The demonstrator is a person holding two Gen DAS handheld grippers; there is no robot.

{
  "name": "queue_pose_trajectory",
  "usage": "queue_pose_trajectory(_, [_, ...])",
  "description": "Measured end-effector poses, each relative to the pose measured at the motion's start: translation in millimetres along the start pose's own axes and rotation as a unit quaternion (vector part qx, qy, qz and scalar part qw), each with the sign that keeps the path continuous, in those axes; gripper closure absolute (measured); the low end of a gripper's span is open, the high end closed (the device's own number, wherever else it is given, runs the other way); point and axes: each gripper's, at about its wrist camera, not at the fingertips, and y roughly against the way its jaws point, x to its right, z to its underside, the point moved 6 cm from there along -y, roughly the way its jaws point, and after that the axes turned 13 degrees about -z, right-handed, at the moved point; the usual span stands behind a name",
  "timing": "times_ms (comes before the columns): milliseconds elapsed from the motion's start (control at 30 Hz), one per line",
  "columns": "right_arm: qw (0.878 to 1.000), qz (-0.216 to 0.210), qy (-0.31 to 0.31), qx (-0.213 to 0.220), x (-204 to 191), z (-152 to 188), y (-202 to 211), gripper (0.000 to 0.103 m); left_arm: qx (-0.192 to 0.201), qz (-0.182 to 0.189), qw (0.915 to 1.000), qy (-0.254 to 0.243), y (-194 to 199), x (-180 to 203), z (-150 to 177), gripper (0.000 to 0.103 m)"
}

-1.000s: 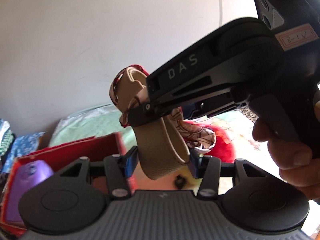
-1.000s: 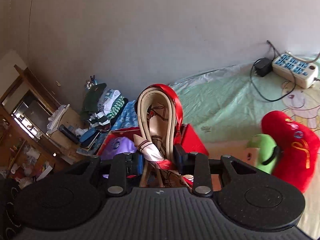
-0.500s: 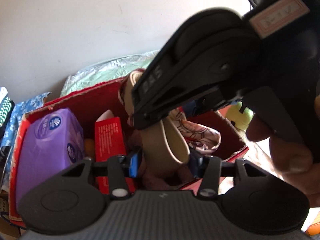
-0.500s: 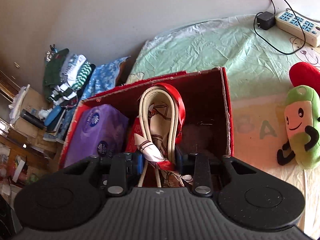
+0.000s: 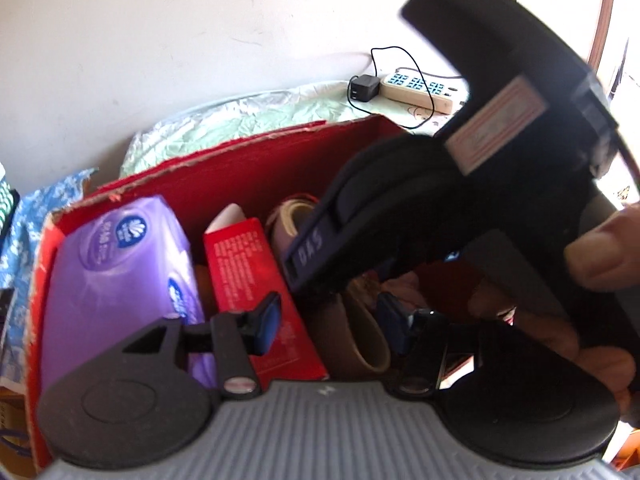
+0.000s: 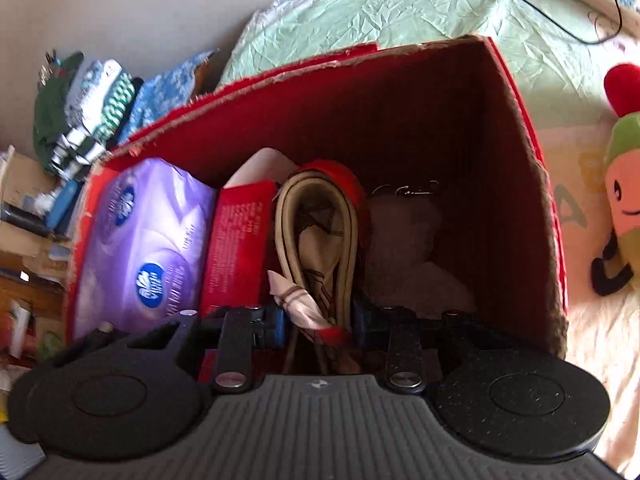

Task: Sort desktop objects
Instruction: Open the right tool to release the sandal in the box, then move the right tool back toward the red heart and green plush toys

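Note:
A tan belt [image 6: 316, 216] with a red outer face and a patterned scarf tied to it stands looped inside the red cardboard box [image 6: 400, 100]. My right gripper [image 6: 318, 326] is shut on the belt's lower end and scarf, its jaws just starting to open. In the left wrist view the belt's tan loop [image 5: 360, 340] sits between the pads of my left gripper [image 5: 330, 324]. Those jaws are opening, and there is a gap at the left pad [image 5: 268, 320]. The right tool's black housing [image 5: 420, 200] covers the belt's upper part and much of the red box [image 5: 240, 148].
In the box, left of the belt, stand a purple tissue pack [image 6: 148, 248] and a red carton [image 6: 240, 240]; a pale soft thing [image 6: 408, 240] lies right of it. A power strip [image 5: 420, 88], a green plush toy [image 6: 624, 200] and folded clothes [image 6: 80, 100] surround the box. A hand [image 5: 600, 256] holds the right tool.
Both grippers have come down with the belt from above the bed into the red box. The left jaws have spread away from the belt; the right jaws look nearly the same.

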Motion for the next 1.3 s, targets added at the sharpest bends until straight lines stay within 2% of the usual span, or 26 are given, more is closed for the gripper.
queue_pose_trajectory(100, [1.0,0.017,0.008,0.004,-2,2,0,0.057,0.005,-0.003,1.0,-0.002,-3,-1,0,0.038])
queue_pose_trajectory(200, [1.0,0.017,0.009,0.021,-5,5,9,0.052,0.009,-0.001,0.9999,0.006,-3,-4,0,0.035])
queue_pose_trajectory(300, [0.998,0.016,0.02,0.057,-11,5,29,0.05,0.015,0.004,0.9998,0.014,0,-5,-1,0.035])
queue_pose_trajectory(367, [0.995,0.015,0.03,0.095,-13,3,50,0.049,0.024,0.001,0.9996,0.016,4,-4,-3,0.036])
queue_pose_trajectory(467, [0.988,0.004,0.037,0.151,-14,2,83,0.049,0.039,0.009,0.9989,0.024,5,-16,-8,0.043])
queue_pose_trajectory(600, [0.98,0.0,0.02,0.197,1,6,117,0.058,0.045,0.019,0.9984,0.03,1,-25,-5,0.05])
queue_pose_trajectory(767, [0.973,0.019,0.005,0.229,28,13,148,0.059,0.071,0.033,0.9968,0.014,45,-10,-16,0.05])
queue_pose_trajectory(833, [0.97,0.039,0.004,0.238,40,15,158,0.059,0.081,0.039,0.9959,0.005,61,9,-25,0.048])
queue_pose_trajectory(900, [0.968,0.059,-0.002,0.243,53,19,166,0.059,0.083,0.044,0.9956,-0.001,71,28,-33,0.037])
queue_pose_trajectory(1000, [0.967,0.084,-0.025,0.238,77,25,175,0.059,0.074,0.052,0.9959,-0.006,79,58,-40,0.029])
queue_pose_trajectory(1167, [0.968,0.11,-0.043,0.223,107,41,188,0.059,0.045,0.058,0.9973,-0.001,86,97,-43,0.024])
queue_pose_trajectory(1300, [0.97,0.113,-0.047,0.212,125,49,197,0.058,0.023,0.049,0.9984,0.016,93,118,-40,0.019])
